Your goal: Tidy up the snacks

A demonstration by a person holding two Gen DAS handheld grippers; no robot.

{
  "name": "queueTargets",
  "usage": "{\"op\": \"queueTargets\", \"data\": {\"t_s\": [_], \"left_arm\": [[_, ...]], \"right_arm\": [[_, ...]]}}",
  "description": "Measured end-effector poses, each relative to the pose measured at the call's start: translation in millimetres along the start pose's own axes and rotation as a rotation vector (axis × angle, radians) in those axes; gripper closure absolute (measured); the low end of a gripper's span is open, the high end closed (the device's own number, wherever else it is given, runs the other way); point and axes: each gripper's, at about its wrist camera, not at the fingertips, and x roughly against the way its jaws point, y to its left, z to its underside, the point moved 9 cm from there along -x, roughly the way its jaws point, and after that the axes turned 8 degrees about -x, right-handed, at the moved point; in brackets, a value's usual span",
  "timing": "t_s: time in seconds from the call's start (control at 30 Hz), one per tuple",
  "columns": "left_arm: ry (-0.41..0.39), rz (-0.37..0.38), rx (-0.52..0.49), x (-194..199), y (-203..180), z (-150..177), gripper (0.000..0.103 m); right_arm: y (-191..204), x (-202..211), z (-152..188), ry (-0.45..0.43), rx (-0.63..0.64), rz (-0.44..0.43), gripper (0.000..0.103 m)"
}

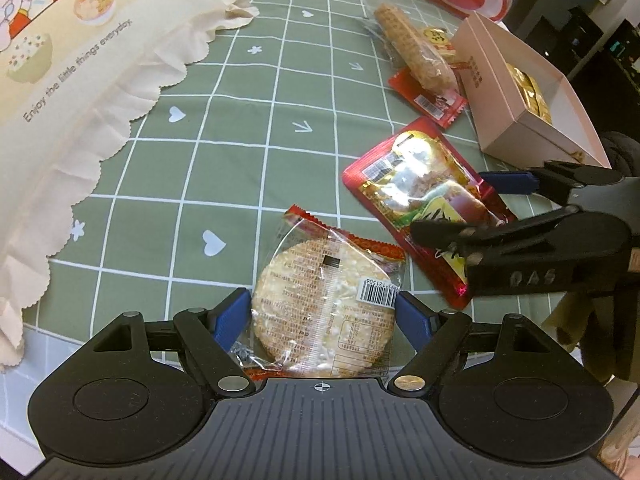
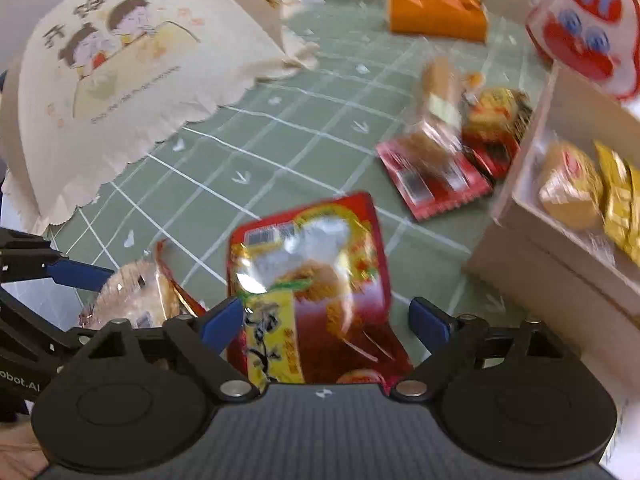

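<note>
A round rice cracker in a clear wrapper [image 1: 324, 304] lies between the blue pads of my left gripper [image 1: 324, 318]; the pads touch its sides. It also shows in the right wrist view [image 2: 132, 292]. A red and yellow snack packet [image 2: 308, 280] lies between the wide-apart fingers of my right gripper [image 2: 326, 320], whose left pad touches it and whose right pad stands clear. The packet also shows in the left wrist view [image 1: 424, 196], with the right gripper [image 1: 496, 216] over it. A pale pink open box [image 1: 520, 92] holds gold-wrapped snacks.
More snacks lie by the box: a long wafer roll [image 1: 412, 46] and a red packet [image 1: 428, 98]. A cream cloth bag [image 1: 68, 60] covers the left of the green checked tablecloth [image 1: 240, 128]. An orange box [image 2: 438, 10] and a red-white cartoon bag [image 2: 584, 24] stand at the back.
</note>
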Motion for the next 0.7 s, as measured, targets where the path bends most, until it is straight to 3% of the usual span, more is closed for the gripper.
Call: {"op": "queueTargets", "data": {"t_s": [0.13,0.2,0.27,0.37,0.47,0.57,0.7], "left_arm": [[-0.005,-0.007,-0.019,0.6,-0.7,1.2,0.019],[-0.001,-0.010,-0.041,-0.5,-2.9,1.5,0.017],[0.006,-0.005,-0.069,-2.6,-6.4,1.5,0.012],[0.007,-0.008,-0.087,-4.7,-10.0,1.5,0.008],[0.000,-0.032,-0.050,-1.1,-5.3,0.4,0.020],[-0.008,0.113,0.000,1.6,-11.1,1.8,0.020],[-0.008,0.138,-0.071,5.1,-31.4,3.1,0.021]], "right_arm": [[17.6,-9.6,5.7,-0.006,0.148,0.054,0.009],[18.2,-10.3,3.9,0.001,0.145,0.049,0.010],[16.0,-7.0,2.4,0.005,0.123,0.056,0.022],[13.4,1.7,7.4,0.015,0.117,0.064,0.028],[9.6,19.4,16.4,0.012,0.097,0.050,0.038],[-2.9,41.0,27.2,0.006,0.038,0.050,0.039],[-29.6,68.0,44.9,-0.002,-0.065,0.093,0.039]]}}
